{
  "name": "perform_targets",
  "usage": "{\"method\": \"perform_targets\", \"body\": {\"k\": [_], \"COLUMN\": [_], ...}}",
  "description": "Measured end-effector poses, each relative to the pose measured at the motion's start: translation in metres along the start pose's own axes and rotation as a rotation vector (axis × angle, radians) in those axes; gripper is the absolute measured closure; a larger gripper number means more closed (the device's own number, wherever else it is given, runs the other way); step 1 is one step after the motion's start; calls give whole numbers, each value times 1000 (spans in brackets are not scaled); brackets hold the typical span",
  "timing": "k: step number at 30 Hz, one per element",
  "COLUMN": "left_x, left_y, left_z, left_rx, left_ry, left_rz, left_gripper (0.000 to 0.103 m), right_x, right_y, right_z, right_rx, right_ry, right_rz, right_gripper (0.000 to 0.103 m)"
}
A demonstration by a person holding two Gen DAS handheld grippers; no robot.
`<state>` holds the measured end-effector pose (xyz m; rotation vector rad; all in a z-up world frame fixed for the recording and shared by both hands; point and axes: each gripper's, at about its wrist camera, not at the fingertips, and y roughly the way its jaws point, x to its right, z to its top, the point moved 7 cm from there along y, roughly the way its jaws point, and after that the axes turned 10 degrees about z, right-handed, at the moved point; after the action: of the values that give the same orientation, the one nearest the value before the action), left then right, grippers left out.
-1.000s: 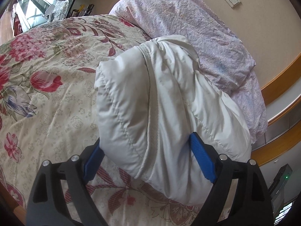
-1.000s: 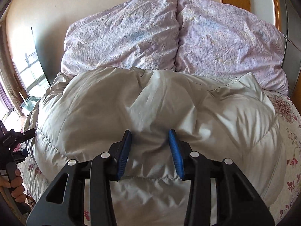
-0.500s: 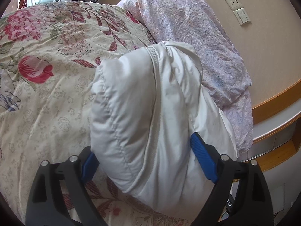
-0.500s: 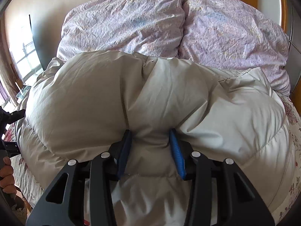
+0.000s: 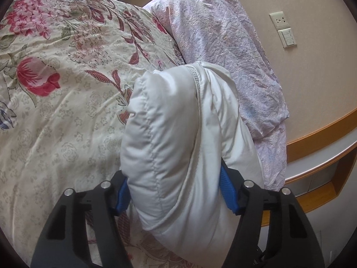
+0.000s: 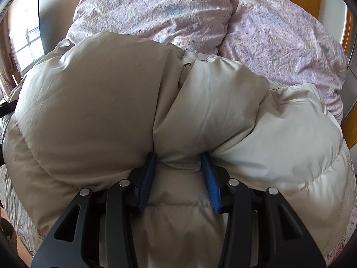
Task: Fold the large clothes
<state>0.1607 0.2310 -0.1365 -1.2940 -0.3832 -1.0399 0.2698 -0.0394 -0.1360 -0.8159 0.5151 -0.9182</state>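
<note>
On the floral bedspread [image 5: 67,116], up against the lilac pillows [image 6: 169,11], lies the white down jacket [image 5: 178,134], bunched into a thick roll. Our left gripper [image 5: 174,189] has just been closing its jaws and now squeezes one end of the roll between its blue pads [image 5: 226,192]. Our right gripper [image 6: 178,178] clamps a puffy fold near the middle, its jaws fairly narrow, padding bulging around both fingers.

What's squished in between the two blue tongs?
A fold of the puffy white jacket fills the gap of the right tongs, both pads pressing it, in the right wrist view. The left tongs have just been closing on the jacket's edge too.
</note>
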Motion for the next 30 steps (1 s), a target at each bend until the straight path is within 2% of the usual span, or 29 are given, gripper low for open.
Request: {"method": "perform_targets", "body": {"k": [5,11,23,30], "left_x": [13,43,138,226], "left_y": [-6,-24,-58,-78], "left_z": [1,5,-11,-65], "left_rx": [25,72,166,190], "left_ry": [60,161,417,698], "left_rz": [-15,-77,-222,-362], "left_gripper": [57,68,72,72], "right_x": [2,4,9,13], "right_y": [3,5,7,7], "right_z": [-1,-2,-3,-3], "right_rx": [-10,-7,-1,0], "right_ry": [5,27,70,86], "right_rz": [18,35,75,85], "right_gripper": [57,57,57,57]}}
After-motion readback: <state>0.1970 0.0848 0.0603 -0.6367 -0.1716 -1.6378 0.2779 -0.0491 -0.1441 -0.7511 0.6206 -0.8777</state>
